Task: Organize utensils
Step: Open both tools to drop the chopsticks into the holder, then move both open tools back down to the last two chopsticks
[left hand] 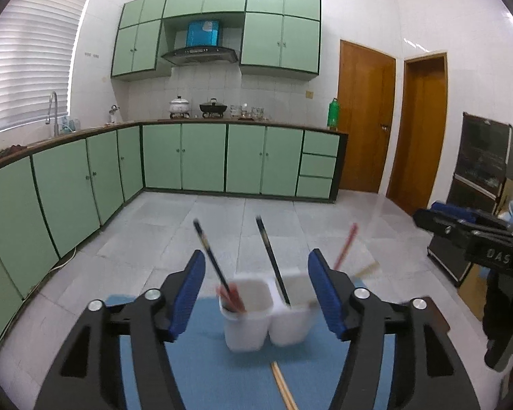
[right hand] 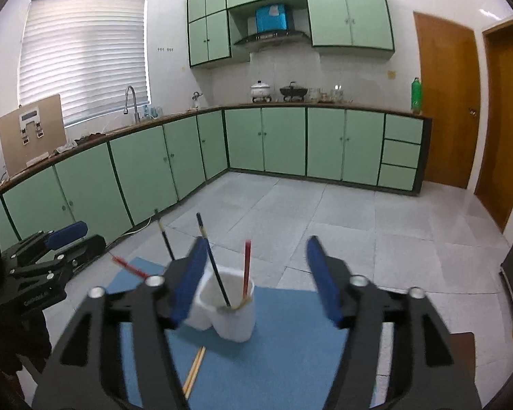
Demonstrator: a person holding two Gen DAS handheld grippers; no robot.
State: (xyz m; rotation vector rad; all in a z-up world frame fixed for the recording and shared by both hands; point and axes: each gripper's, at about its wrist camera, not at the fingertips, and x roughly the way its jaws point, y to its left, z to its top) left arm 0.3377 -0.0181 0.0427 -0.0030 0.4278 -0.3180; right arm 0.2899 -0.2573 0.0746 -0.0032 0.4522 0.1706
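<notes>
Two joined white cups [left hand: 256, 324] stand on a blue mat [left hand: 205, 365]. A black chopstick [left hand: 210, 253] and red ones [left hand: 235, 299] lean in the left cup, and another black chopstick [left hand: 272, 256] stands in the right cup. A blurred red stick [left hand: 346, 246] and a tan one [left hand: 367, 268] show beyond the right pad. Pale wooden chopsticks [left hand: 282, 384] lie flat on the mat. My left gripper [left hand: 256, 254] is open above and before the cups, holding nothing. In the right wrist view my right gripper [right hand: 256, 241] is open and empty over the cups [right hand: 237, 321], which hold black [right hand: 215, 266] and red [right hand: 246, 270] chopsticks.
The mat covers a brown table whose corner [right hand: 461, 345] shows at the right. Green floor cabinets [left hand: 201, 157] line the far and left walls across a pale tiled floor. Wooden doors [left hand: 366, 119] and a black case [left hand: 478, 184] stand at the right.
</notes>
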